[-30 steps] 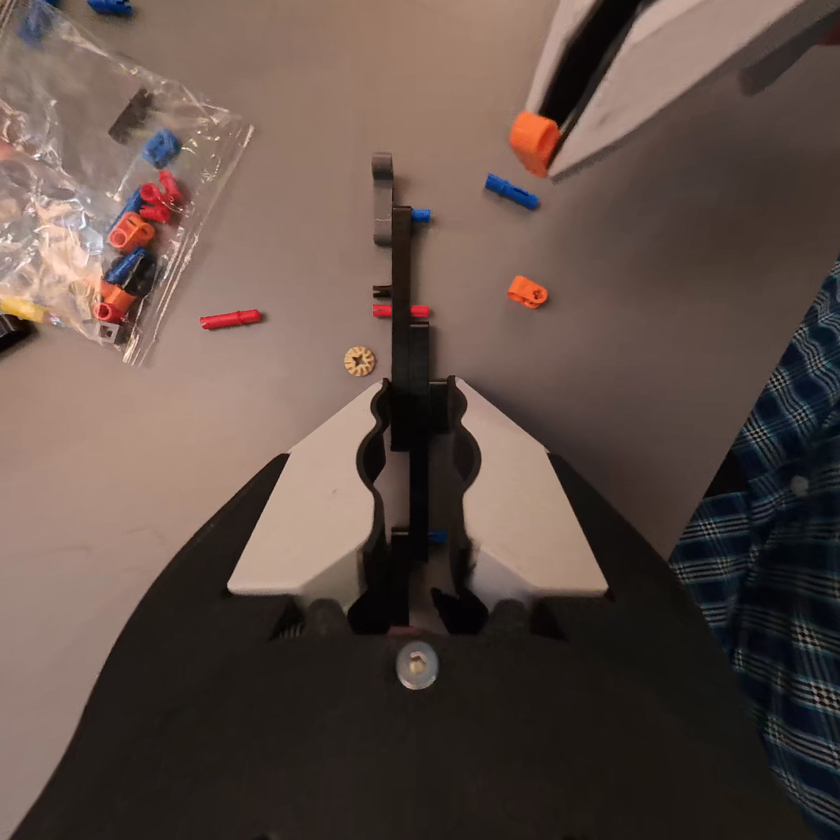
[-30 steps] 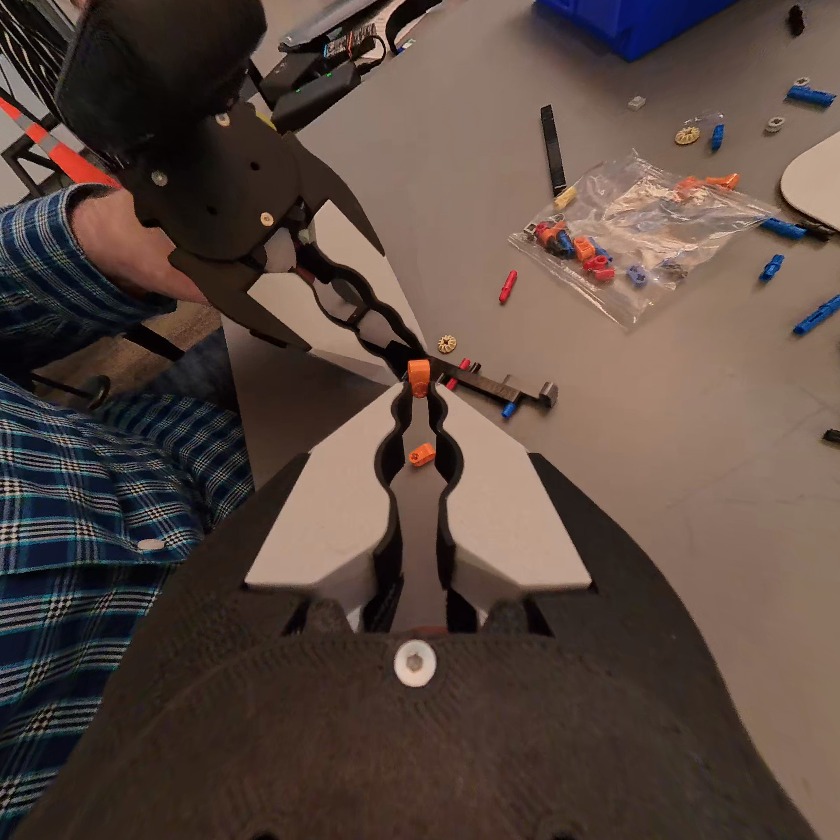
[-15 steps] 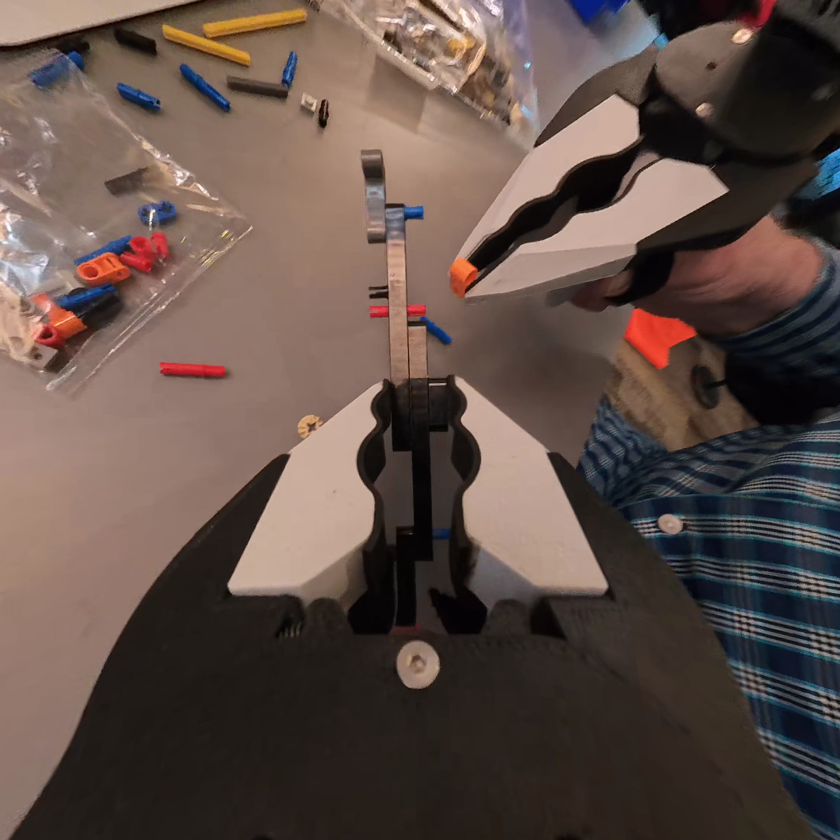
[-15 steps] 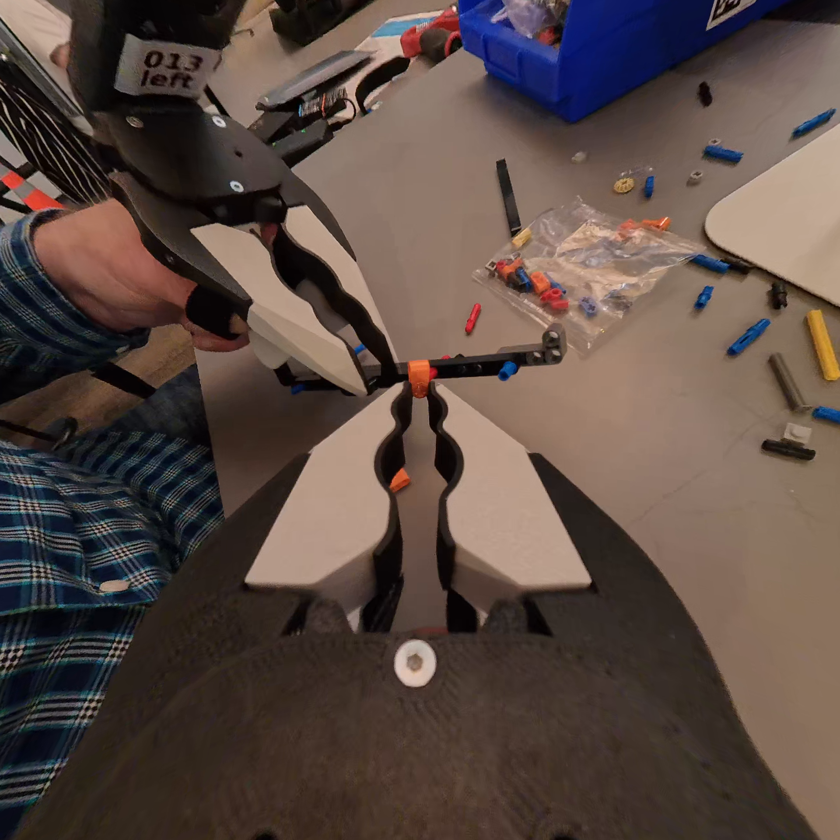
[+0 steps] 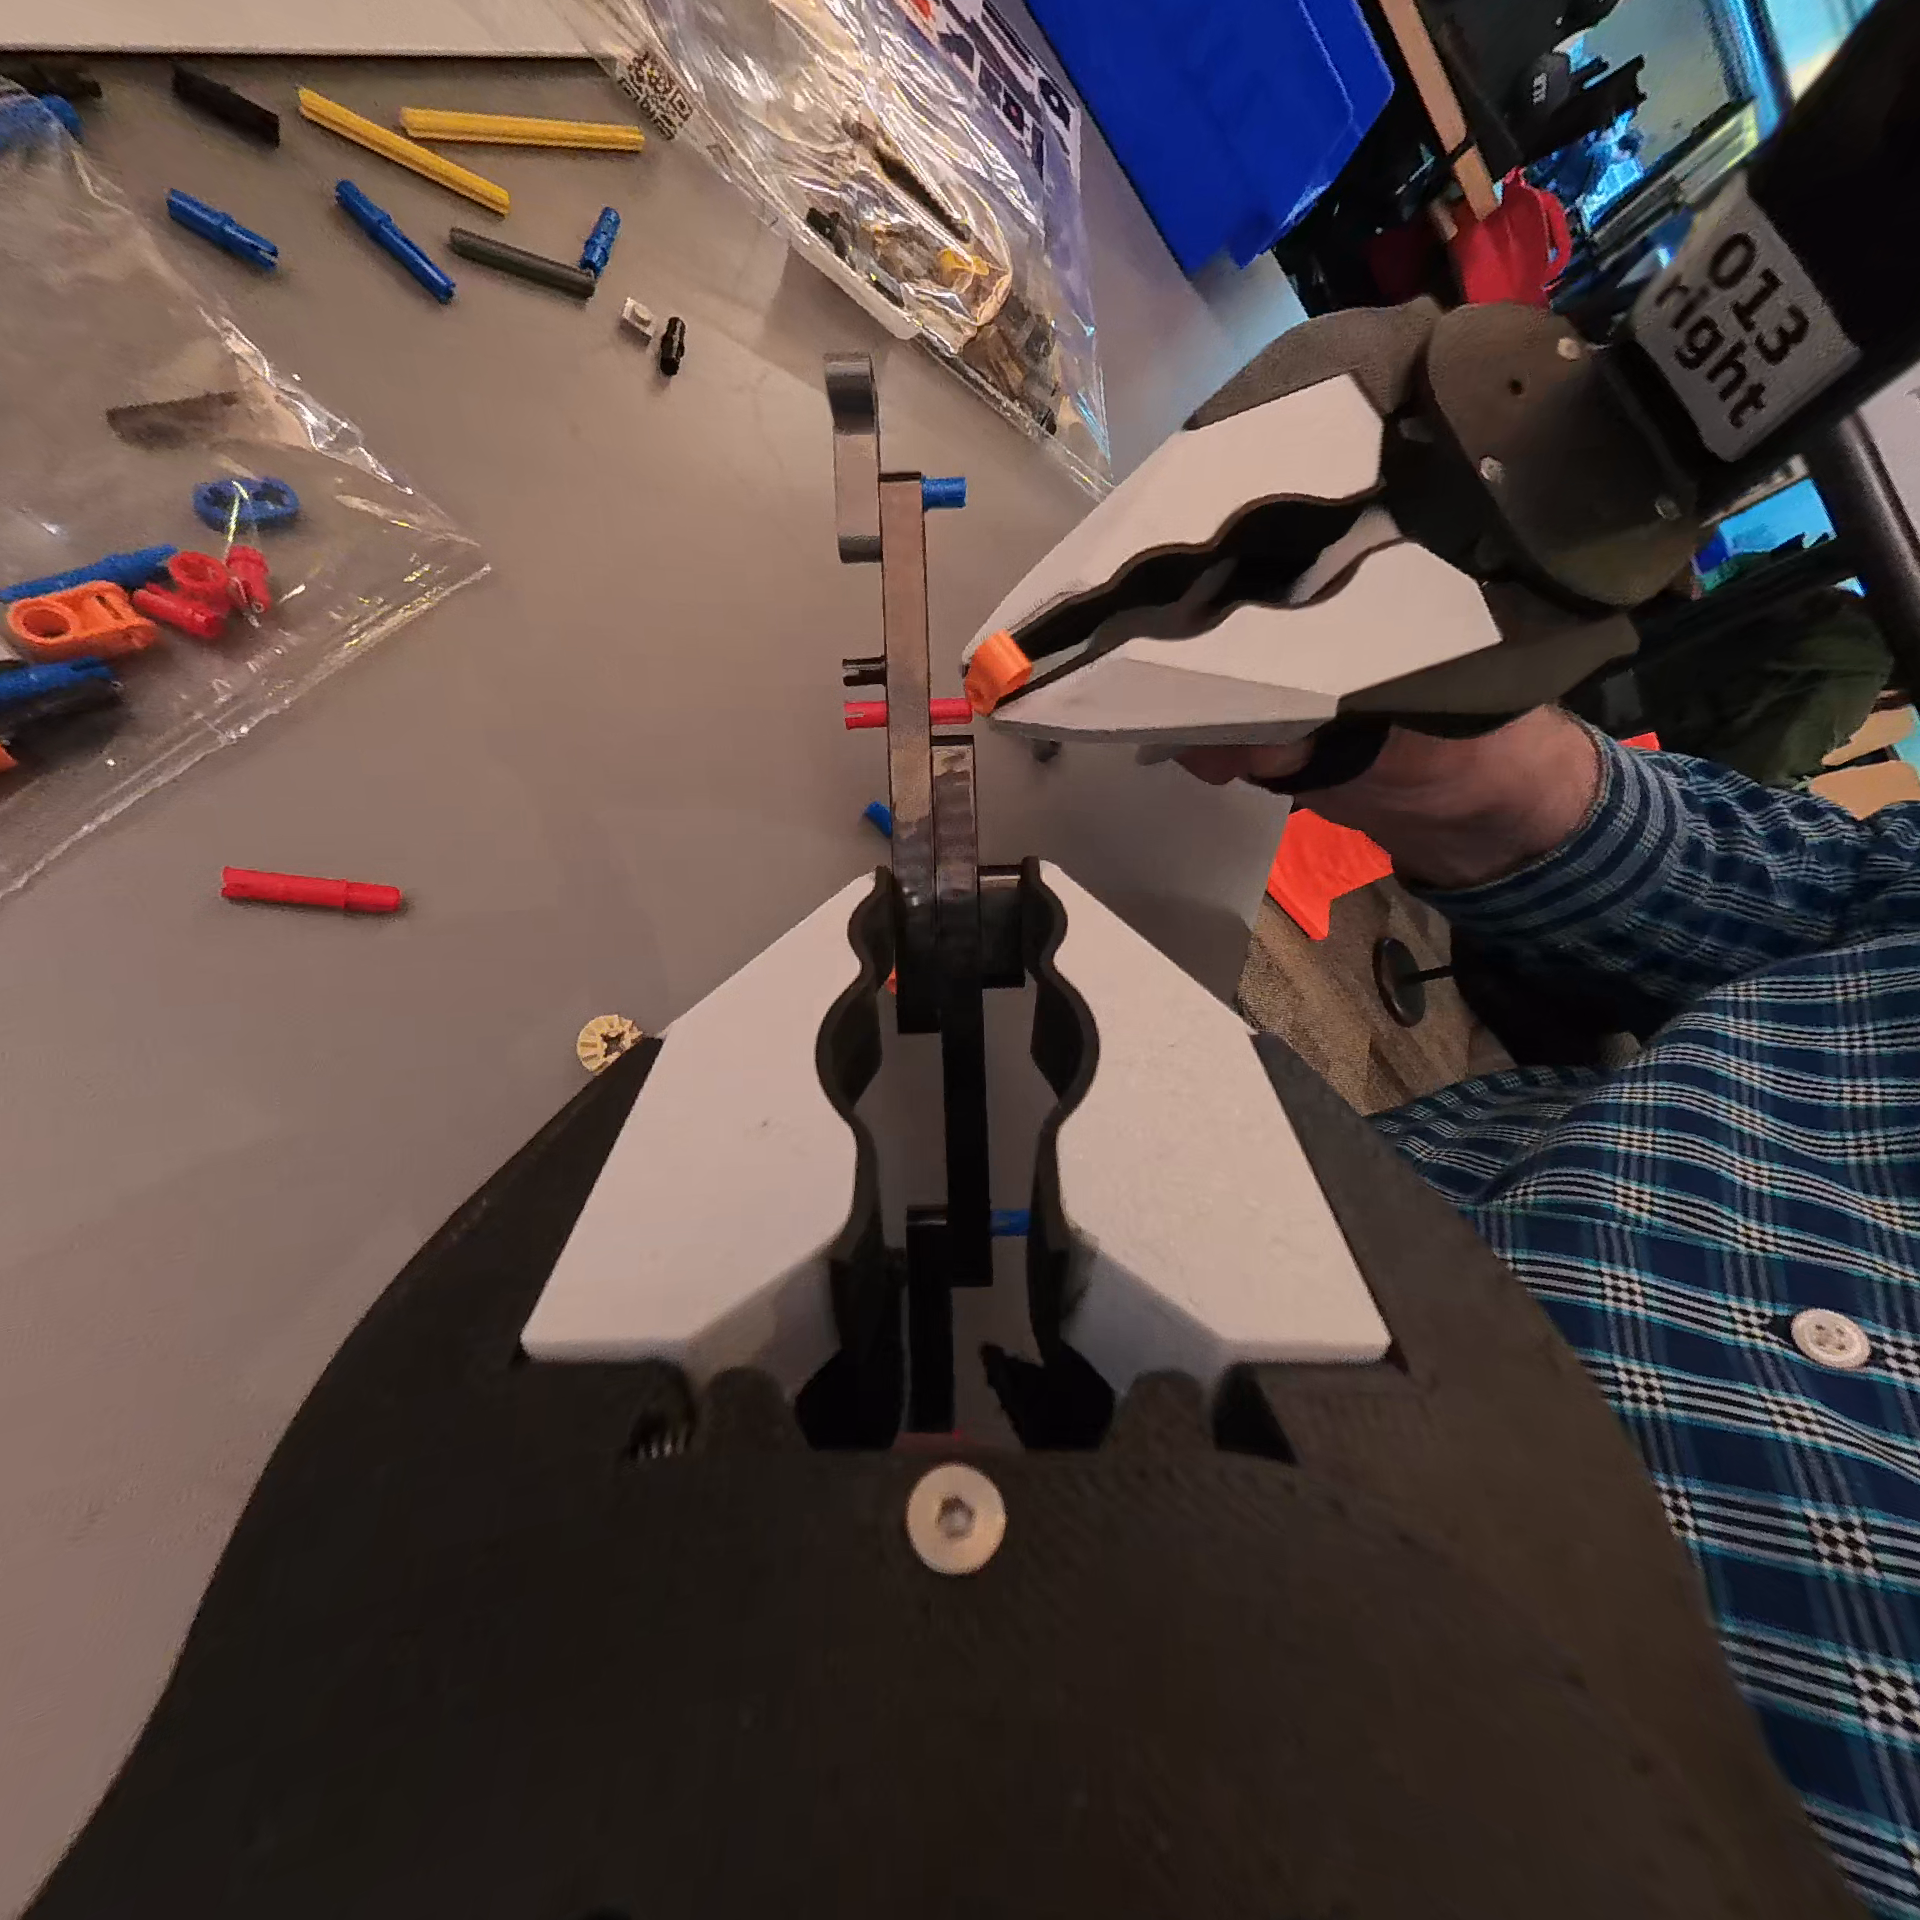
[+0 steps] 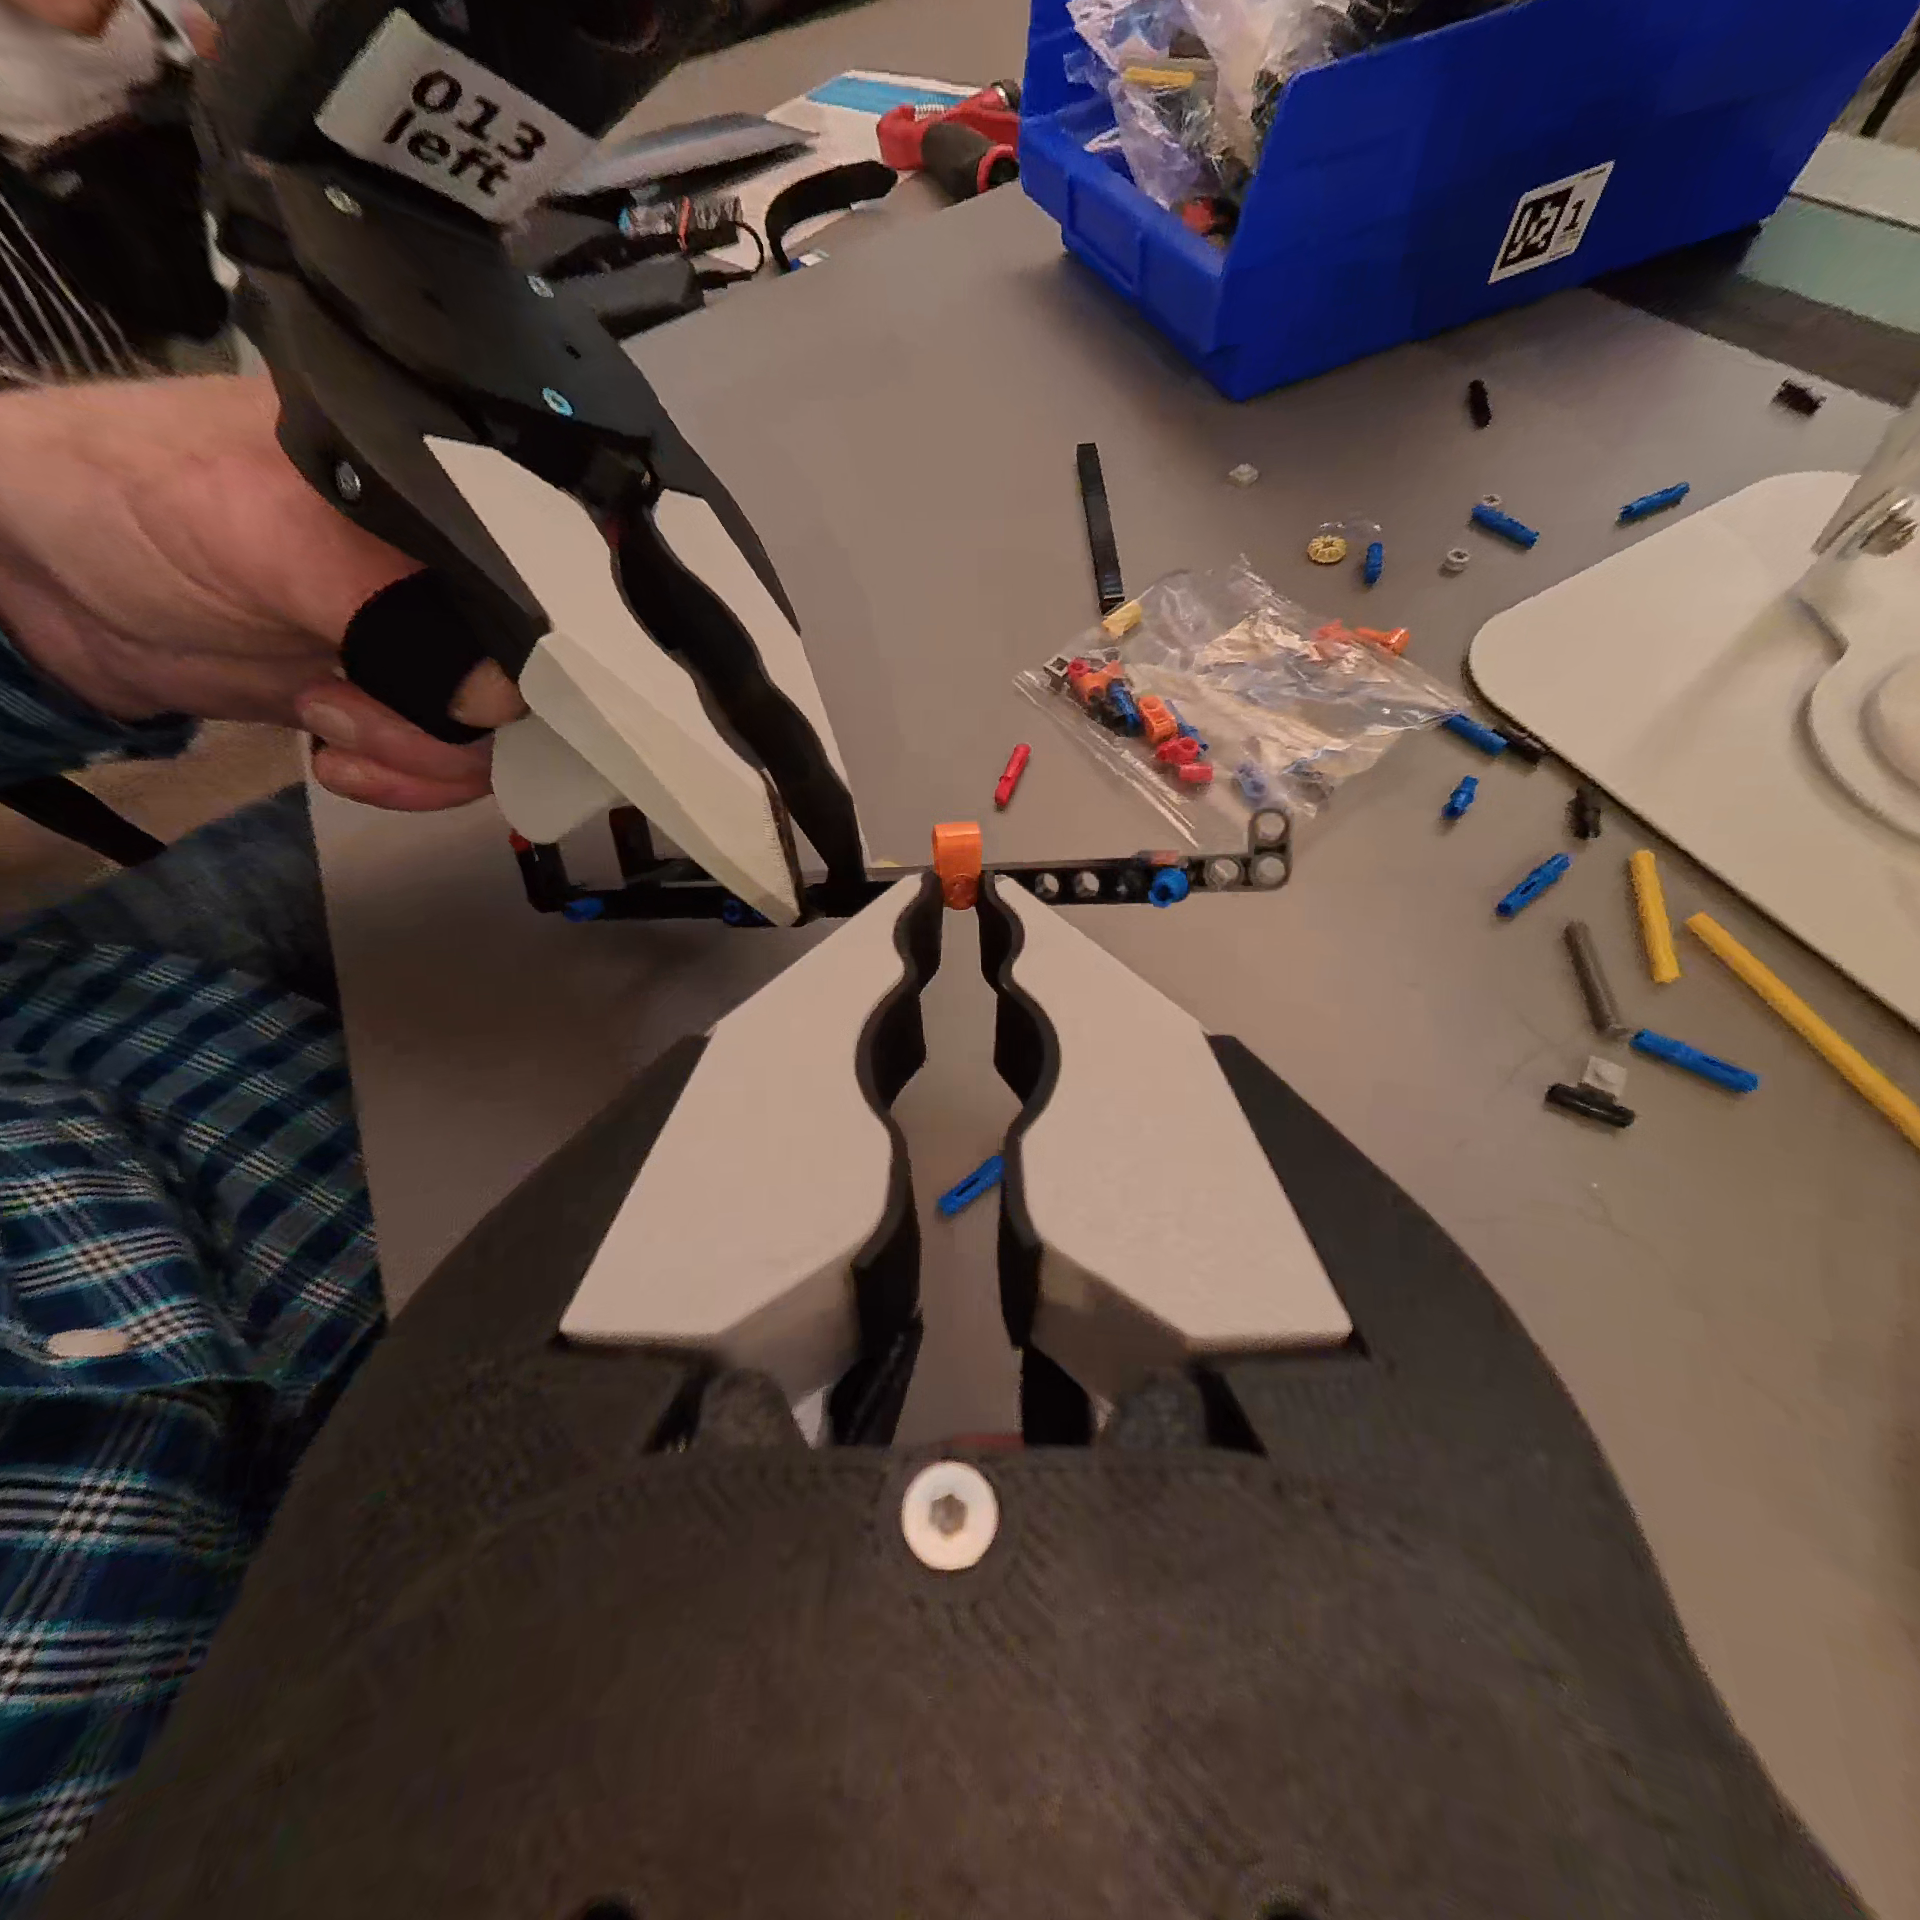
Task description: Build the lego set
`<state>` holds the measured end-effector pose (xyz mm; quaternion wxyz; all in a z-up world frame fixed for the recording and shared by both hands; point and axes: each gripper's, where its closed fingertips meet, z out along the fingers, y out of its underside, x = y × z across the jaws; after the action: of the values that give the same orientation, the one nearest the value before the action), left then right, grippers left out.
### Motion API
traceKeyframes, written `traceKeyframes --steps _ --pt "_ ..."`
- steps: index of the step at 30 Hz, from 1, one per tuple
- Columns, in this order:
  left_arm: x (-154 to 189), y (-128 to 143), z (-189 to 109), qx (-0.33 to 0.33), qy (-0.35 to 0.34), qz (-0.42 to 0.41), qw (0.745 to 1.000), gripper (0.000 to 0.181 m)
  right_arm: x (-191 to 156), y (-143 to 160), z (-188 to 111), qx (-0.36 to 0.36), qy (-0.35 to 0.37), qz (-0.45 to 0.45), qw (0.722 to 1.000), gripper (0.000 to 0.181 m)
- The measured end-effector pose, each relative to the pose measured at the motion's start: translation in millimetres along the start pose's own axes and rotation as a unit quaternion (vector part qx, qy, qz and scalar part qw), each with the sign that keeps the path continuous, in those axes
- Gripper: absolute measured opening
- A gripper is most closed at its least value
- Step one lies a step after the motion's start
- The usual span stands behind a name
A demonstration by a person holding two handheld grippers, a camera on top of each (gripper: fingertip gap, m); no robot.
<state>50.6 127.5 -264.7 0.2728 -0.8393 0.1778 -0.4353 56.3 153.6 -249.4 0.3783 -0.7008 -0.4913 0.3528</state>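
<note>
My left gripper [image 5: 951, 899] is shut on a black beam assembly [image 5: 904, 644] and holds it above the table. The assembly has a grey end piece [image 5: 854, 457], a blue pin [image 5: 943, 490] and a red pin [image 5: 906, 713] through it. My right gripper [image 6: 956, 888] is shut on a small orange connector [image 6: 956, 862]. The connector [image 5: 995, 670] sits at the right tip of the red pin. In the right wrist view the assembly [image 6: 1101, 885] runs level from side to side, with the left gripper [image 6: 821, 894] on its left part.
A clear bag [image 5: 156, 582] of small parts lies on the left. Loose red [image 5: 310, 891], blue [image 5: 393, 239] and yellow pins [image 5: 520, 130] and a tan gear [image 5: 608, 1042] dot the grey table. A blue bin [image 6: 1434, 177] stands far back. A white board [image 6: 1662, 665] lies right. Less than 4 cm separates the two grippers' tips.
Both grippers have lifted and come together. The orange connector has moved from beside the beam to the tip of the red pin. The assembly now stands higher off the table.
</note>
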Motion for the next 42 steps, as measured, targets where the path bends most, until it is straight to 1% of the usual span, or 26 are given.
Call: traceKeyframes --steps 6,10,22,28,33,38,42 --pt "0.9 -2.1 1.6 0.012 0.009 -0.016 1.000 0.021 1.2 0.3 -1.9 -0.028 0.049 -0.077 0.995 0.005" --pt "0.7 -2.1 2.3 0.013 0.014 -0.021 1.000 0.022 1.2 1.4 -1.8 -0.042 0.066 -0.097 0.992 0.005" --pt "4.5 -2.9 5.4 0.018 0.033 -0.045 0.998 0.022 5.2 3.8 -5.1 -0.050 0.054 -0.077 0.994 0.005" --pt "2.4 0.2 7.2 0.009 0.027 -0.041 0.999 0.022 5.0 8.0 -2.3 -0.061 0.045 -0.076 0.994 0.005" --pt "-0.6 1.2 7.9 0.005 0.024 -0.042 0.999 0.021 6.2 10.9 1.0 -0.076 0.054 -0.097 0.991 0.005" --pt "-5.3 0.2 8.0 -0.002 0.016 -0.041 0.999 0.021 7.7 12.8 5.5 -0.080 0.049 -0.094 0.991 0.005" --pt "-7.2 0.9 8.1 -0.001 0.018 -0.045 0.999 0.021 7.9 14.8 7.1 -0.073 0.035 -0.074 0.994 0.005"
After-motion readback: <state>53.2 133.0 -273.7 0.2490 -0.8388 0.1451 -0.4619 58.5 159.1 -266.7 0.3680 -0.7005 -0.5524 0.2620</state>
